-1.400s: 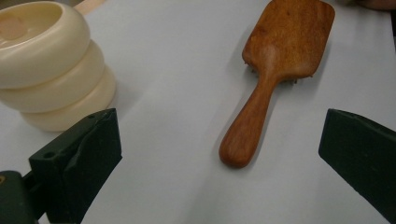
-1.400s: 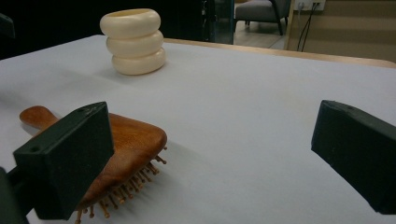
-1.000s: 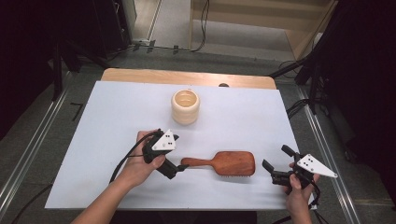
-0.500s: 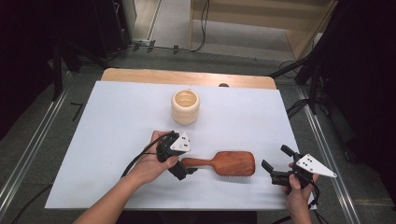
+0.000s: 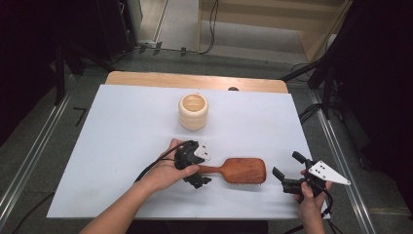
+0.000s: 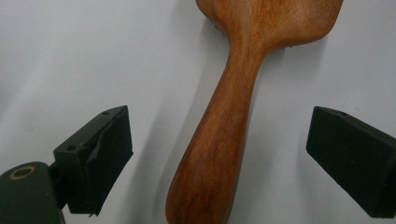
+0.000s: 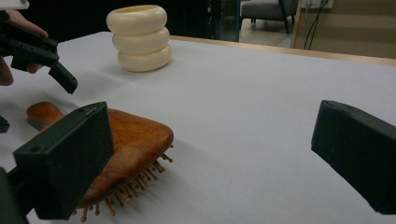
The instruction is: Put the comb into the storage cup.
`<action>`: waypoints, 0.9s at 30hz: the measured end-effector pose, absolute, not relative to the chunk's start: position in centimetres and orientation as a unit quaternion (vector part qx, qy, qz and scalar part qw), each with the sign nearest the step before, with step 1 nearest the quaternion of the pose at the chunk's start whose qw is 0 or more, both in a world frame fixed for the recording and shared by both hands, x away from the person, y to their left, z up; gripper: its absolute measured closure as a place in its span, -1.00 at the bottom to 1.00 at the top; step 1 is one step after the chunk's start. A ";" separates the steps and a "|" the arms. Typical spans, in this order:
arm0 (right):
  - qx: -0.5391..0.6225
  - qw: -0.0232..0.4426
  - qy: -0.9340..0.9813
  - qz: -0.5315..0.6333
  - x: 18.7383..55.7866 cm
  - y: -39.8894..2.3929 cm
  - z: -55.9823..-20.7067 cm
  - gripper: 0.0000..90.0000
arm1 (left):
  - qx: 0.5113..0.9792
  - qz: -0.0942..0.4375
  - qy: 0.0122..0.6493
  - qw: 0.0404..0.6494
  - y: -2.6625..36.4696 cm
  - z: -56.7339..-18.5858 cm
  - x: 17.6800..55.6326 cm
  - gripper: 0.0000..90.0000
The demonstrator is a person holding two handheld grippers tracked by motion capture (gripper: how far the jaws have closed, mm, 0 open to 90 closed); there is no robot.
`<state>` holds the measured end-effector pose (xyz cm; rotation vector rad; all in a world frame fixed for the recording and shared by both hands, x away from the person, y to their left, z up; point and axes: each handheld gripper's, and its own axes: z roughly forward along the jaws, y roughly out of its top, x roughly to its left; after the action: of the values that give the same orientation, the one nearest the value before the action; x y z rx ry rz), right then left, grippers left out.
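Observation:
A wooden hairbrush (image 5: 243,170) lies bristles down on the white sheet, its handle pointing left. My left gripper (image 5: 203,168) straddles that handle, one jaw on each side. In the left gripper view the handle (image 6: 224,140) runs up between the jaws with a gap on both sides. The jaws have just been closing a little but do not press on it, so my left gripper (image 6: 219,121) is open. To the right of the brush head, my right gripper (image 5: 287,164) rests open near the sheet's front right corner. Nothing is between the jaws of my right gripper (image 7: 212,121); the brush (image 7: 130,140) lies beyond its left jaw.
A cream ribbed cup (image 5: 193,111) stands upright behind the brush, near the middle of the white sheet (image 5: 122,126). The table's wooden edge (image 5: 195,80) runs along the back. Metal rails and dark stands flank the table.
My left gripper has moved right and down, from beside the handle's end to around the handle. The brush, the cup and my right gripper have stayed in place.

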<state>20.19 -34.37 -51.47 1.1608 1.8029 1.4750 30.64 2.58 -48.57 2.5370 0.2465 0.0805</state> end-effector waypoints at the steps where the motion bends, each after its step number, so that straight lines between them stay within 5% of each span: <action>1: 0.430 0.266 0.668 0.547 20.2 -34.4 -51.5 -1.00 | 0.953 0.031 0.091 0.287 2.4 -48.7 30.6 -0.77; 9: 0.430 0.266 0.668 0.546 20.2 -34.3 -51.5 -1.00 | 0.954 0.027 0.102 0.281 1.3 -49.0 30.5 -0.59; 19: 0.432 0.265 0.668 0.546 20.2 -34.3 -51.5 -1.00 | 0.954 0.026 0.101 0.281 0.4 -49.1 30.5 -0.05; 27: 0.428 0.264 0.670 0.546 20.3 -34.3 -51.5 -1.00 | 0.956 0.028 0.090 0.277 -0.5 -49.4 30.4 0.11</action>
<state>20.28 -34.28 -51.49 1.1569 1.8124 1.4746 30.40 -0.54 -49.37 2.5669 0.2419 0.0760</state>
